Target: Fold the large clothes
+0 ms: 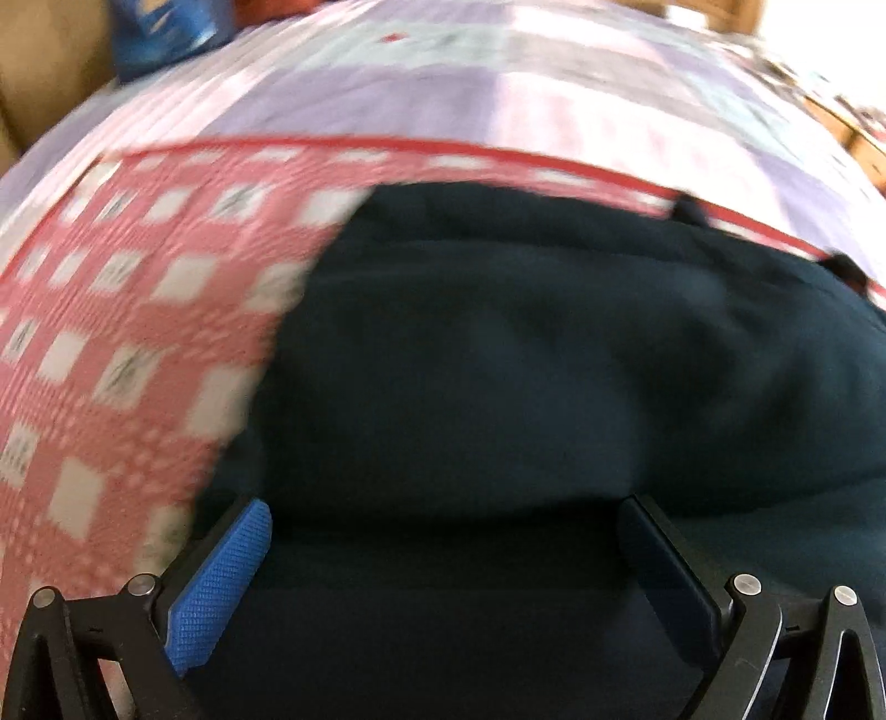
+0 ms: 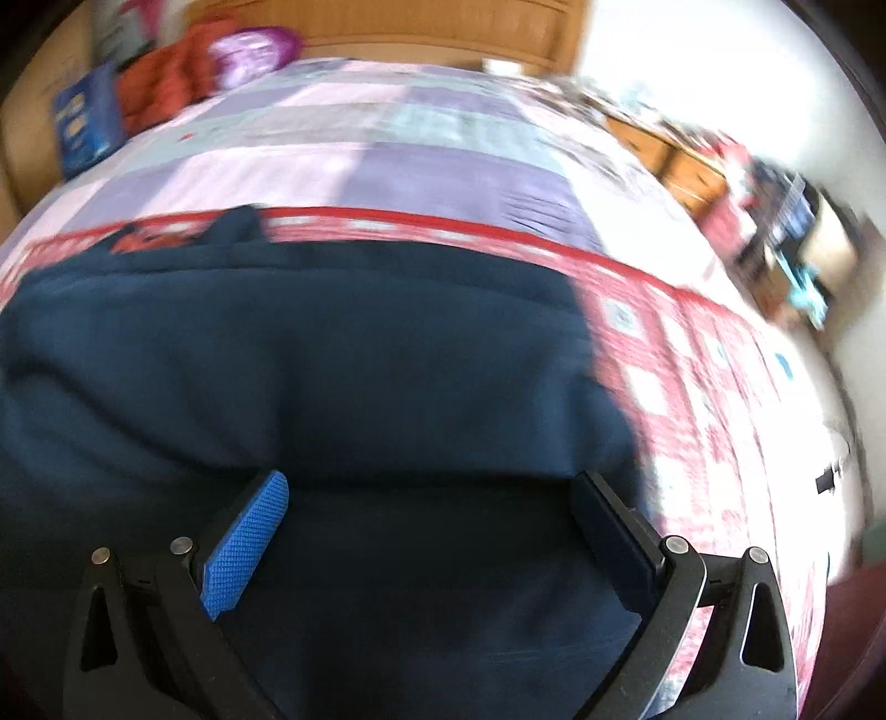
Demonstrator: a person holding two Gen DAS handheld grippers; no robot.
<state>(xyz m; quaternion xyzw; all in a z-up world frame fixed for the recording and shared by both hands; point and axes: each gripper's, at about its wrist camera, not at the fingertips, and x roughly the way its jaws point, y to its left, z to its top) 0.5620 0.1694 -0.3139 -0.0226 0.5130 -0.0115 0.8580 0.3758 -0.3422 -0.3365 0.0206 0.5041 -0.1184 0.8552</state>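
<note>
A large dark navy garment (image 1: 542, 376) lies spread on a bed, on top of a red-and-white checked cover (image 1: 127, 343) whose solid red border strip (image 1: 387, 145) runs just beyond the garment's far edge. Past that strip, farther from the garment, the bed shows a sheet in pale lilac, pink and mint blocks (image 1: 443, 83). The left gripper (image 1: 443, 531) hovers low over the near part of the garment with its jaws spread wide and nothing between them; its blue textured pad (image 1: 221, 581) sits over the garment's left margin, close to where the checked cover begins. In the right wrist view the same garment (image 2: 310, 360) fills the lower left, with the checked cover (image 2: 698, 387) showing to its right. The right gripper (image 2: 432, 526) is likewise spread wide and empty over the garment's near right part, one blue pad (image 2: 246, 543) on the left finger and a dark finger on the right. Far beyond the garment, at the head of the bed, stand a blue box (image 2: 83, 124), an orange-red heap of cloth (image 2: 166, 77) and a shiny purple bag (image 2: 249, 52); what the box and bag hold cannot be seen. Both views are blurred, so fine folds in the garment are hard to make out.
</note>
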